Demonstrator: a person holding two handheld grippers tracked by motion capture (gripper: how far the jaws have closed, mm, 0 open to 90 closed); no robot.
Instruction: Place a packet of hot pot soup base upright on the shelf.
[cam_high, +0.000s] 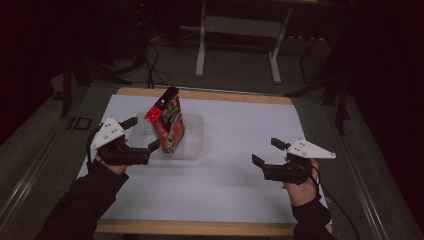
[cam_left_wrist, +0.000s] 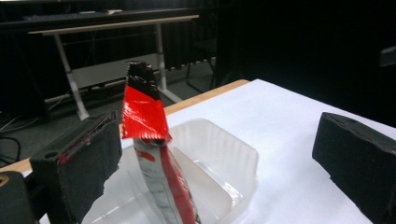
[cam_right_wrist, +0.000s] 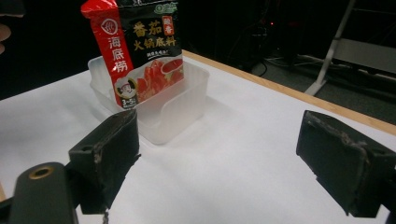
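Now I ease my left gripper (cam_high: 145, 135), jaws spread, off the sauce packet (cam_high: 166, 120) tilting in the tub (cam_high: 196, 145); right gripper (cam_high: 269, 154) spread too.

Red-black sauce packet (cam_high: 166, 121), tilted, in clear tub (cam_high: 192, 148)

A: Left gripper (cam_high: 141, 135)?
B: Held in the left hand (cam_high: 111, 159), dark sleeve coming in from bottom left. Jaws spread wide, nothing clamped, pointing right and slightly away.
A: Right gripper (cam_high: 268, 152)?
B: In the right hand (cam_high: 300, 175), forearm coming up from bottom right. Jaws wide apart too, empty, aimed left toward the table's middle. Well apart from the left one.
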